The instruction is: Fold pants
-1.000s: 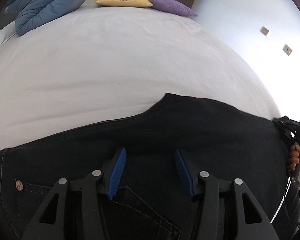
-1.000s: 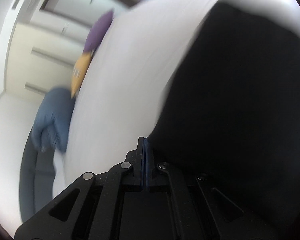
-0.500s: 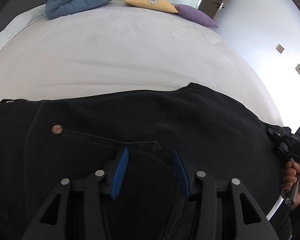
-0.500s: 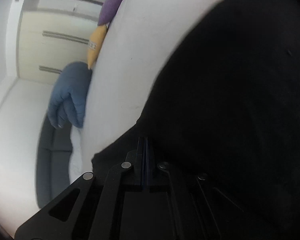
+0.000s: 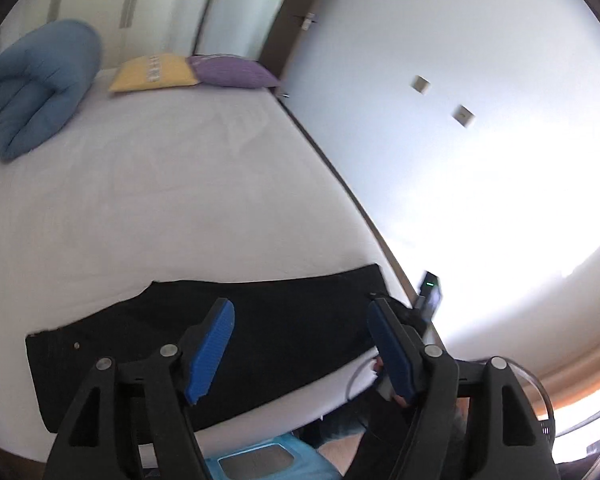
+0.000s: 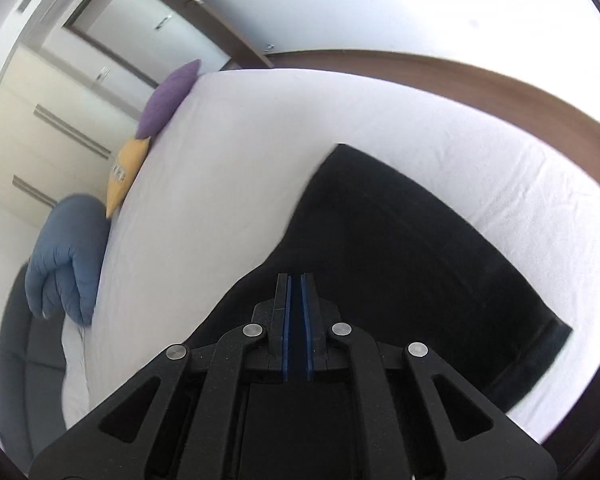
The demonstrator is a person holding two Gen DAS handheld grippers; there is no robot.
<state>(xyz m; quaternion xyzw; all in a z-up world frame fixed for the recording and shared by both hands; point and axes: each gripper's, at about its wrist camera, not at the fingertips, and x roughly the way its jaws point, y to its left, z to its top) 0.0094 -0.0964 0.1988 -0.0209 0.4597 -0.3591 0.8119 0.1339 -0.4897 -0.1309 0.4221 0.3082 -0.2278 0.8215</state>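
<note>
Two claws work on this fold, and each wrist view shows one. From the left wrist, the left claw (image 5: pixel 300 346) is released, its blue pads wide apart and lifted above the black pants (image 5: pixel 204 352), which lie as a long band along the near edge of the white bed (image 5: pixel 160 200). From the right wrist, the right claw (image 6: pixel 296 308) has its pads almost together with only a thin slit between them; whether cloth sits inside I cannot tell. The pants (image 6: pixel 400 248) spread flat in front of it. To do the next fold well, I think each claw should take one end of the band, pinch all layers, and carry it over evenly so the edges meet.
</note>
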